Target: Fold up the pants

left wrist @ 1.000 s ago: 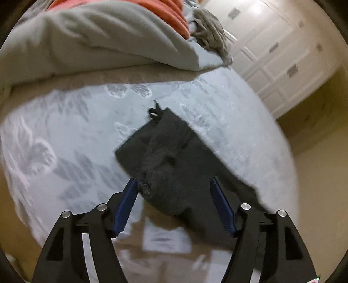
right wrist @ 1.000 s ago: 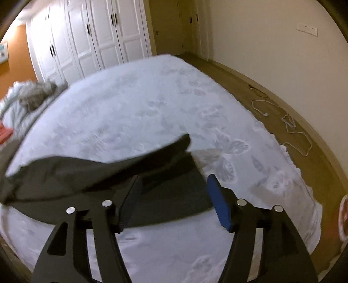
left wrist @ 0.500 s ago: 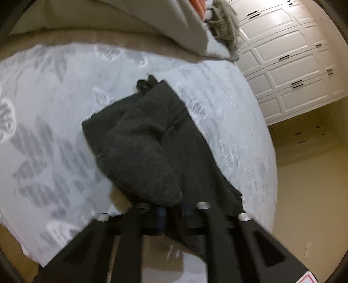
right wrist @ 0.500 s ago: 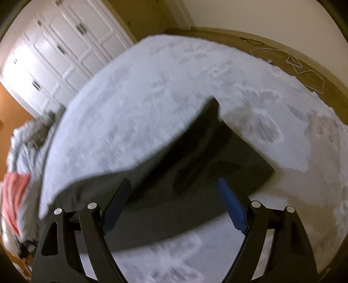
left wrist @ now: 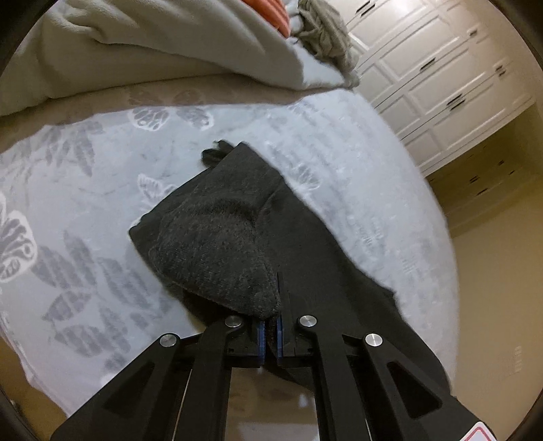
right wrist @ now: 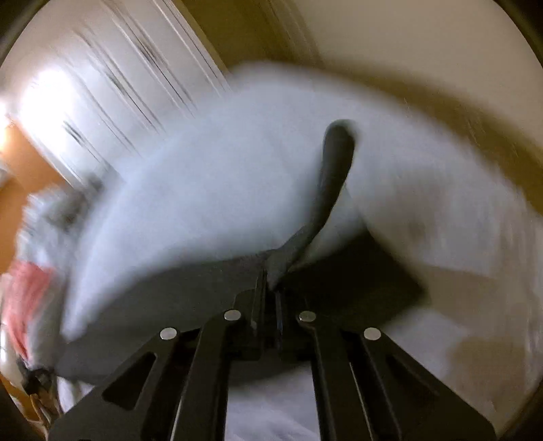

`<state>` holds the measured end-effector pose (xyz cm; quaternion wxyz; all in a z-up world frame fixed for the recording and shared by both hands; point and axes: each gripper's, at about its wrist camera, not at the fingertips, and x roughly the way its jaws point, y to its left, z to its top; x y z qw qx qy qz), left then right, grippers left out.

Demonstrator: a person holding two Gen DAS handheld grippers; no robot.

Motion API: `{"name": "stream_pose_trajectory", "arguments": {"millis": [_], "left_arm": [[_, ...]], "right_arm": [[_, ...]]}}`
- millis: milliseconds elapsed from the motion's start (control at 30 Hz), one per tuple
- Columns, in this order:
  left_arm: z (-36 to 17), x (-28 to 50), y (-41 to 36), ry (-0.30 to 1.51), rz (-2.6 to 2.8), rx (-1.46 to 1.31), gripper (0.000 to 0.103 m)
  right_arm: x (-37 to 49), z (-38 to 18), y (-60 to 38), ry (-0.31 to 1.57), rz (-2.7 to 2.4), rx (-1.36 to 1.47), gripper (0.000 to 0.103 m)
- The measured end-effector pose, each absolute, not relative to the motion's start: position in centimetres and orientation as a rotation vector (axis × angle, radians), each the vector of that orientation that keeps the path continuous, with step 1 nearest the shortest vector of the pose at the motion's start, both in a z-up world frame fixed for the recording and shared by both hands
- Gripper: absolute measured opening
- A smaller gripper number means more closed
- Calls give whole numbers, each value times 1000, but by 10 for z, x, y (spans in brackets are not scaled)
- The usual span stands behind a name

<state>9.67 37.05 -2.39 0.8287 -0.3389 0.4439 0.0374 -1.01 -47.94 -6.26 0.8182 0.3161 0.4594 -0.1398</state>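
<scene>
Dark grey pants (left wrist: 237, 237) lie on a pale bed cover with a leaf print (left wrist: 85, 220). My left gripper (left wrist: 269, 322) is shut on a bunched fold of the pants' near edge, which rises over the blue pads. In the blurred right wrist view the same pants (right wrist: 186, 288) spread across the bed. My right gripper (right wrist: 269, 298) is shut on an edge of them, and a strip of cloth (right wrist: 336, 159) stands up from the jaws.
A rumpled beige duvet (left wrist: 152, 44) lies at the back with an orange cloth (left wrist: 271, 13) and a grey garment (left wrist: 322, 30) on it. White wardrobe doors (left wrist: 441, 84) stand beyond the bed. The bed's edge and tan floor (left wrist: 492, 305) are at the right.
Both grippers went from open over the pants to shut on the cloth. The left closed first and lifted a fold. The right dropped, rolled and pinched an edge.
</scene>
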Motion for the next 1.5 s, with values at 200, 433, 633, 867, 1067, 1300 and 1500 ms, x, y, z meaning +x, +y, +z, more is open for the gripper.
{"name": "stream_pose_trajectory", "arguments": {"millis": [200, 433, 633, 867, 1067, 1300, 1500], "left_arm": [[-36, 100, 382, 970, 77, -844, 7], [-17, 93, 380, 865, -5, -841, 0], [-31, 98, 387, 961, 104, -768, 1], [-26, 66, 397, 930, 204, -873, 48], [27, 49, 371, 740, 343, -593, 59], [27, 66, 313, 803, 222, -432, 77], [16, 85, 278, 870, 193, -335, 77]], "right_arm": [[-32, -39, -490, 839, -384, 620, 78], [-29, -42, -508, 824, -351, 708, 0], [-34, -40, -502, 853, -454, 643, 5], [-41, -50, -511, 911, -509, 681, 68], [-42, -46, -512, 859, -523, 675, 74], [-11, -80, -522, 975, -515, 632, 20], [-35, -29, -508, 803, -450, 555, 17]]}}
